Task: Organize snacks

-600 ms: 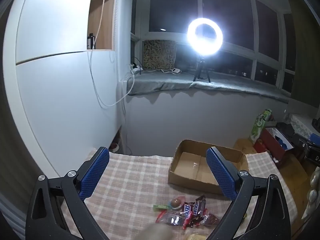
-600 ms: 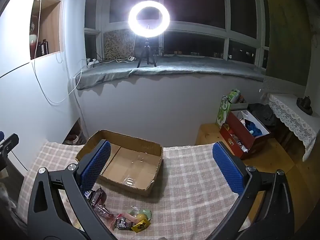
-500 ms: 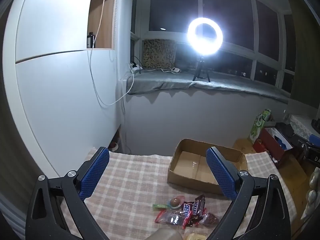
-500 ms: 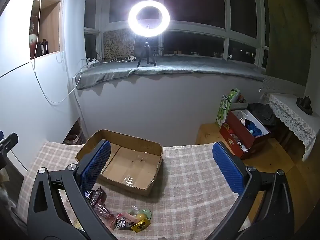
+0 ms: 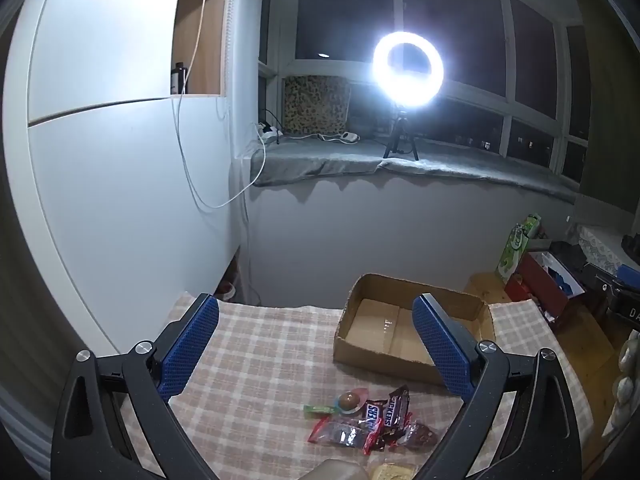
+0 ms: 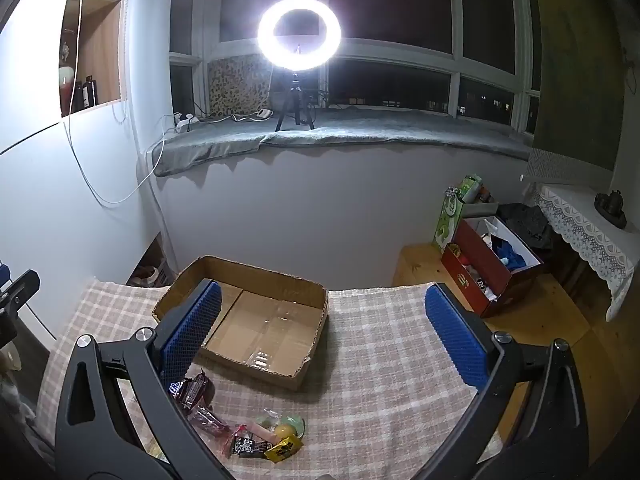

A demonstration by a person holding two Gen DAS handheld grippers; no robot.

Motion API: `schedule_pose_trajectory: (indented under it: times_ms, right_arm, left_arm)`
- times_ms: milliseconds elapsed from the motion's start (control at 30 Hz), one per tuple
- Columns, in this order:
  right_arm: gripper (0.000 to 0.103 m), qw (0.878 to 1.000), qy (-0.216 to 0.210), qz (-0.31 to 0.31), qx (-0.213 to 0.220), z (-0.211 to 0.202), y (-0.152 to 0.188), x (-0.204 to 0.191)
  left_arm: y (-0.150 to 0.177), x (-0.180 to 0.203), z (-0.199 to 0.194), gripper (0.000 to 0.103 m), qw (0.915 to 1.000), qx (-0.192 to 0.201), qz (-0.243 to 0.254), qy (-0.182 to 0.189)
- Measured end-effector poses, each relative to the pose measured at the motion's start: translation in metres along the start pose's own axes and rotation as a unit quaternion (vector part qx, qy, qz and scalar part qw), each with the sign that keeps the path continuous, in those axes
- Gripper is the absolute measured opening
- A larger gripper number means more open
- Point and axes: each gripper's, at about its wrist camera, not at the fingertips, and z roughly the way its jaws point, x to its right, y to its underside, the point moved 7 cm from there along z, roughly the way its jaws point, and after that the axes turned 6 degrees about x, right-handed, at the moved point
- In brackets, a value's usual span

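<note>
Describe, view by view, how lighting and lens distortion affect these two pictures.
Left wrist view: the ring light blows out white against dark windows; the fisheye bends the wall panels. Right wrist view: same glare, dim snacks near the bottom edge, the windowsill curved.

My two wrist views, each looking forward and down along own fingers, set back above table (image 5: 256, 364). Both share box (image 5: 400, 328) (image 6: 256, 320), snacks (image 5: 372, 420) (image 6: 256, 432), ring light (image 5: 408, 66) (image 6: 299, 33) ahead.

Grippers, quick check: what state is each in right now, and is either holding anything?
Left gripper: open wide, holding nothing, above the checked tablecloth.
Right gripper: open wide, holding nothing, with the shallow brown cardboard box seen between its fingers.
</note>
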Motion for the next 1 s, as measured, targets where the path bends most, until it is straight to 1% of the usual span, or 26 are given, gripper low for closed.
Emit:
schedule_pose_trajectory:
  times_ms: [267,1000]
  right_arm:
    - [0.103,1.000,0.000,0.000,0.002,-0.0072,0.0009,-0.0035]
    - [0.103,1.000,-0.002,0.002,0.001,-0.0093,0.0037,-0.0052]
  left_arm:
    - [-0.0030,-0.0004,-0.0008,0.098,1.0000,0.002,0.000,0.001]
    - [-0.0030,0.0038,-0.0054,0.097,1.0000,0.005,0.002,0.003]
